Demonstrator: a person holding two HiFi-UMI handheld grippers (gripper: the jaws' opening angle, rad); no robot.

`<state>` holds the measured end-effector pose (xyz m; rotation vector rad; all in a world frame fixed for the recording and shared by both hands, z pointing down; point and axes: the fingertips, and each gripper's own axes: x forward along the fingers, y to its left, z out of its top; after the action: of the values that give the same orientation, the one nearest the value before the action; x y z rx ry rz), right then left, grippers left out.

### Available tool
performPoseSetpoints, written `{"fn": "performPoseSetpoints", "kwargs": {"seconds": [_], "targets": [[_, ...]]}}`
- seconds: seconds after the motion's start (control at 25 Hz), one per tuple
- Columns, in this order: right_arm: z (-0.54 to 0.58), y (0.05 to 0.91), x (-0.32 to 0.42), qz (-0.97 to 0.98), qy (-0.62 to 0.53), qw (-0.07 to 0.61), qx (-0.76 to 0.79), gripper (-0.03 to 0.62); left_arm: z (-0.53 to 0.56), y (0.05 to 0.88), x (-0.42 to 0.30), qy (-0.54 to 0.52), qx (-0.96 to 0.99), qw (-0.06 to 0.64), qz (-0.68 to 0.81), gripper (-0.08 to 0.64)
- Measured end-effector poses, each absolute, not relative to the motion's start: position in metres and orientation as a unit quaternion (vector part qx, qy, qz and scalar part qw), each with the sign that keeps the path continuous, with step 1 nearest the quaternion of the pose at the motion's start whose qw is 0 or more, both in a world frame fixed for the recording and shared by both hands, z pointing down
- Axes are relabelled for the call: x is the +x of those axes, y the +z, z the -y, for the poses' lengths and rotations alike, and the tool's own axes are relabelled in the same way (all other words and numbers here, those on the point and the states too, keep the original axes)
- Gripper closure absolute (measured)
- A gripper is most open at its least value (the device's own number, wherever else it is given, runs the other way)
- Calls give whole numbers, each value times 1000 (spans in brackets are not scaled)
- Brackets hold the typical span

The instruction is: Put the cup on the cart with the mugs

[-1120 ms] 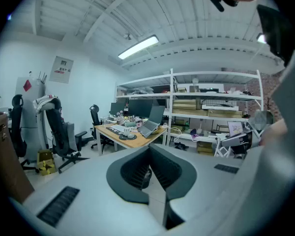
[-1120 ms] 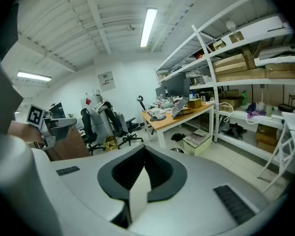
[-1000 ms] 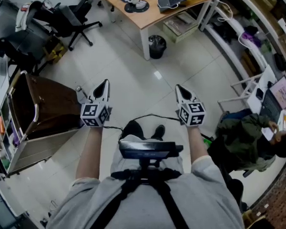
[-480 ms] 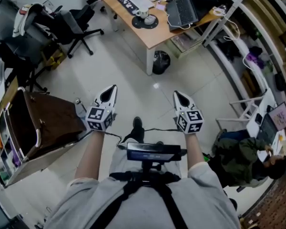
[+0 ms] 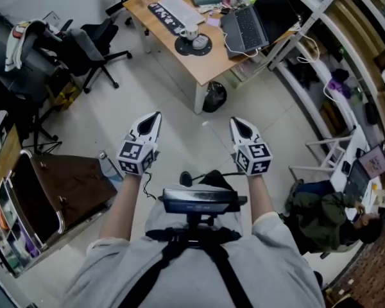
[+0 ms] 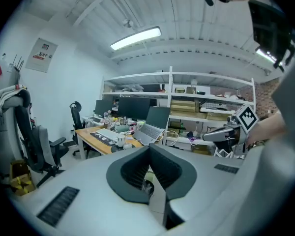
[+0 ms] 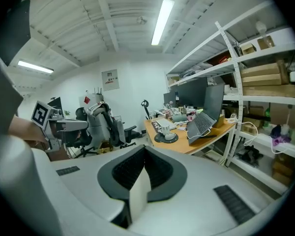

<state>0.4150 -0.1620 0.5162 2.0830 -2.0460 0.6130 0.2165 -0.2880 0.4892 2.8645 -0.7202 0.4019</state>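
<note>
A white cup (image 5: 190, 33) stands by a dark round mat (image 5: 194, 44) on the wooden desk (image 5: 212, 66) ahead; the cup (image 7: 163, 128) also shows in the right gripper view and, small, in the left gripper view as the cup (image 6: 120, 140). The cart (image 5: 54, 194), with a brown top and a metal rail, is at the lower left; no mugs show on it. My left gripper (image 5: 153, 117) and right gripper (image 5: 236, 122) are held side by side over the floor, well short of the desk. Both are shut with nothing between the jaws. Each is in the other's view: right gripper (image 6: 210, 136), left gripper (image 7: 99, 124).
On the desk lie a keyboard (image 5: 171, 10) and an open laptop (image 5: 245, 25). A black bin (image 5: 214, 95) stands under the desk edge. Office chairs (image 5: 83, 50) are at the left, metal shelving (image 5: 321, 76) at the right. A person (image 5: 321, 217) sits at the lower right. A bottle (image 5: 107, 165) stands beside the cart.
Both grippers have been carried forward toward the desk, which now sits lower and closer in the head view. The cart has slid toward the lower left. Both grippers stay shut.
</note>
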Motion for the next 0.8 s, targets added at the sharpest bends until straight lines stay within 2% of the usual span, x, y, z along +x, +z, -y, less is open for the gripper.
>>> {"fn": "performPoseSetpoints", "kwargs": {"seconds": [0.44, 0.8], "targets": [[262, 518, 465, 714, 189, 97, 667, 584, 364, 495, 269, 141, 951, 85, 263, 558], [361, 509, 546, 746, 173, 97, 635, 584, 427, 498, 341, 163, 937, 84, 296, 558]]}}
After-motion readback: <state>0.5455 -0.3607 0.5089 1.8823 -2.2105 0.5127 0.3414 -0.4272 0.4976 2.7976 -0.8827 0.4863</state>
